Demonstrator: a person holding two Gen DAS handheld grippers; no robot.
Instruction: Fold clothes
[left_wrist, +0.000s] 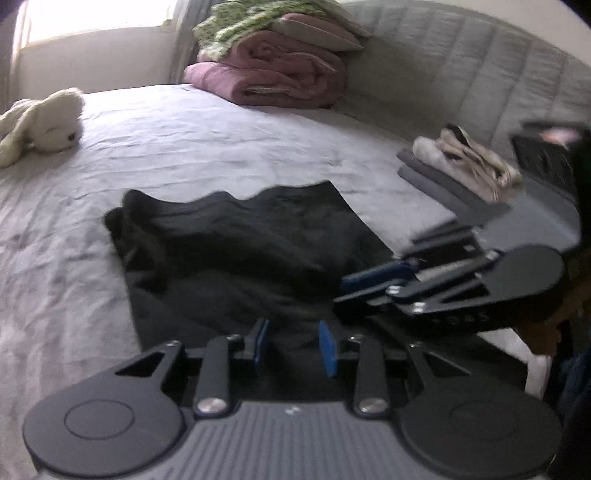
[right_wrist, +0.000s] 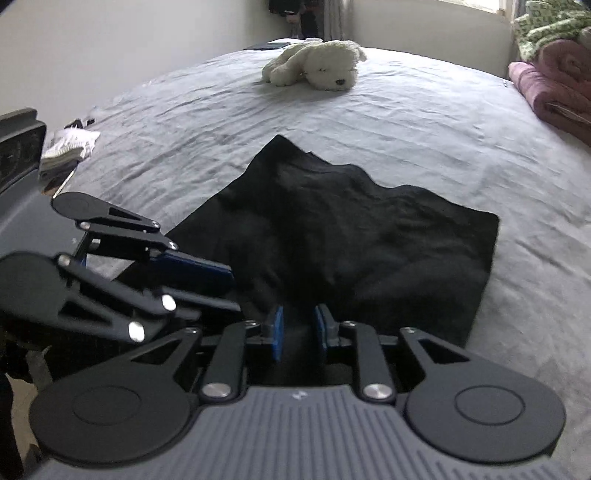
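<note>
A black garment lies partly folded, still rumpled, on the bed; folded clothes are already stacked. Left tool and right tool are held slightly open, gripping nothing.

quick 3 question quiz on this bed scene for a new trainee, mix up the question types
1. True or false: the black garment lies on the bed with both grippers at its near edge.
2. Which soft toy lies on the sheet beyond the garment? A) white plush dog B) brown bear C) grey rabbit
3. Fill in: in the left wrist view, the folded pink blanket sits against the ____.

Key:
1. True: the left gripper and right gripper are both over that edge, pads apart.
2. A, the white plush dog.
3. Headboard.
</note>
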